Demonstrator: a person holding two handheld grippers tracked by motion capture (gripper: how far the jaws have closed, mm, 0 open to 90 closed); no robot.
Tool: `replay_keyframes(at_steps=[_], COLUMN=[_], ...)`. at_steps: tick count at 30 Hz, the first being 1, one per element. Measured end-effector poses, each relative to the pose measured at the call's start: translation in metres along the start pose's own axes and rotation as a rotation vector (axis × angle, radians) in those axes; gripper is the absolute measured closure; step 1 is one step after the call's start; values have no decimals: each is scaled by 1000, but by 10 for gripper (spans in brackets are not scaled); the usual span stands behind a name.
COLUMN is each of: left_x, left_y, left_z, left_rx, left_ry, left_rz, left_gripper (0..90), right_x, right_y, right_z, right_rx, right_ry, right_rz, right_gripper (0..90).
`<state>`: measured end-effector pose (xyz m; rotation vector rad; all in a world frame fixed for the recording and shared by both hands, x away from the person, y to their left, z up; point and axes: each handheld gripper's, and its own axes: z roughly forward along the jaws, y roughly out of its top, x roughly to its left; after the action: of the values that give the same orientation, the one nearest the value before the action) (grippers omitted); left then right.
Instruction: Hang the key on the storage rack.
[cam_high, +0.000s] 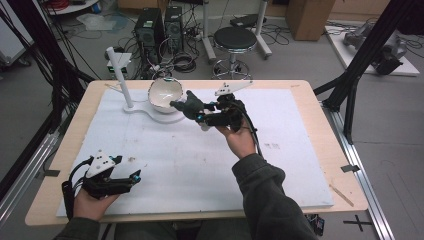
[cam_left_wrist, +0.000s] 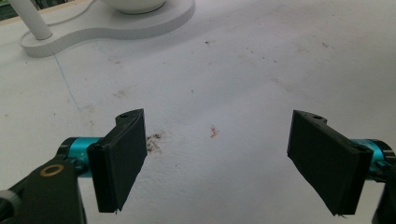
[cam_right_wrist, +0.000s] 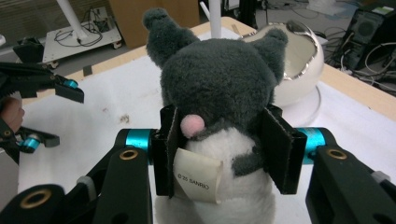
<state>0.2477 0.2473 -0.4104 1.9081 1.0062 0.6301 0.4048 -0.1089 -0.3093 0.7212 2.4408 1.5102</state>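
Plush toy (cam_right_wrist: 219, 93) clenched in right gripper (cam_right_wrist: 224, 144) — beside bowl (cam_high: 165, 94).
Left gripper (cam_left_wrist: 217, 158) rests low on mat (cam_high: 200, 165) — jaws spread, nothing between.

The plush toy (cam_right_wrist: 219, 93) hides much of the bowl (cam_right_wrist: 299, 70) behind it and its lower body runs off the bottom edge, while the jaws cover its flanks and its tag's (cam_right_wrist: 198, 175) small print stays partly unreadable.
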Motion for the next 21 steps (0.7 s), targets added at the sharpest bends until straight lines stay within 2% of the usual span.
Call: replay_keyframes(at_steps=[21], left_x=[3], left_y=[-2], left_z=[-2], left_rx=[-2], left_ry=[8], left_rz=[-10], left_gripper=[201], right_x=[10], right_y=[36], right_z=[44], right_rx=[-4], right_ry=[55], right_rz=[-28], right_gripper=[525])
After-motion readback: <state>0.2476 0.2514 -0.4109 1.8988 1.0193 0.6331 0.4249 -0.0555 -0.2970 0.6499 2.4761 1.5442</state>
